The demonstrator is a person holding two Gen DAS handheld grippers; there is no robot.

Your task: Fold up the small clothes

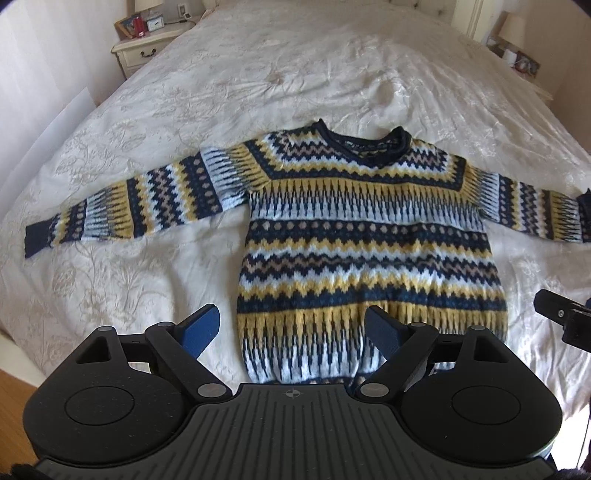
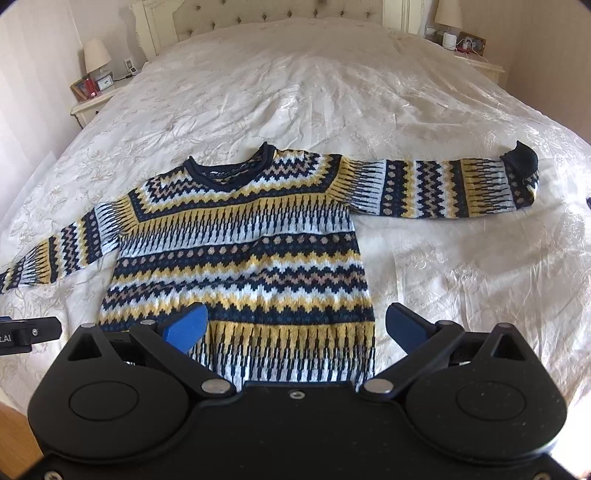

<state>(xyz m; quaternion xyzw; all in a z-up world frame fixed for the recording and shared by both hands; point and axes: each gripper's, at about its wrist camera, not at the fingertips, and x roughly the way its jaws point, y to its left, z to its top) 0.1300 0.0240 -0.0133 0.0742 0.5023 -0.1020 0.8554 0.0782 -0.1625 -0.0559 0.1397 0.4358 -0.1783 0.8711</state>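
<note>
A knitted sweater in navy, yellow, white and tan bands lies flat on the bed, front up, with both sleeves spread sideways. Its left sleeve ends in a navy cuff. The cuff of the right sleeve is folded back. My left gripper hovers open above the sweater's lower left hem, nothing between its blue pads. My right gripper hovers open above the lower right hem, also holding nothing. Each gripper shows at the edge of the other's view.
The cream embroidered bedspread stretches wide beyond the sweater. A nightstand with a lamp, clock and red object stands at the far left, another nightstand at the far right. A padded headboard closes the back. Wood floor shows near left.
</note>
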